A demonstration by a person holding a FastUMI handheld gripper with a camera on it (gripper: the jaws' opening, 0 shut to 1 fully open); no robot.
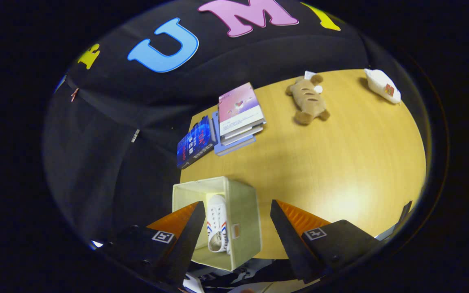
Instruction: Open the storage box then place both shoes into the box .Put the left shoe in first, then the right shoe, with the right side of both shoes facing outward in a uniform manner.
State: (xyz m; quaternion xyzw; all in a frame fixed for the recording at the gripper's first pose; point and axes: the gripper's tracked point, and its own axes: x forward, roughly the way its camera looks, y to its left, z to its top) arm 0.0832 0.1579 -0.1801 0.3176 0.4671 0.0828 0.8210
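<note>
We see the wooden counter (340, 162) spread wide beyond the hand-held gripper (237, 221), its pale yellow top catching a bright patch of light near the right finger. The dark cloth wall of the booth rises behind it and wraps around the left side.

The storage box (244, 203), a pale fabric cube with its top open, stands at the near edge of the counter. We see it below the hand-held gripper and reaching into the gap between the fingers, with the left finger crossing in front of its left part. Inside it lies one shoe (217, 224), white with red and blue marks on its side, set lengthwise along the box and leaning against the right wall; we see it just beside the left finger's inner edge. We cannot tell whether it is the left shoe or the right.

The hand-held gripper is released: its fingers stand wide apart and hold nothing, neither of them pressing on the box or the shoe.

Beyond the box, near the wall, a stack of books (238, 118) sits with a pink-covered one on top, and a dark blue book (195, 141) lies just beside it. Farther right lies a brown plush toy (308, 99), and well apart from it a small white object (382, 85) rests at the far corner.
</note>
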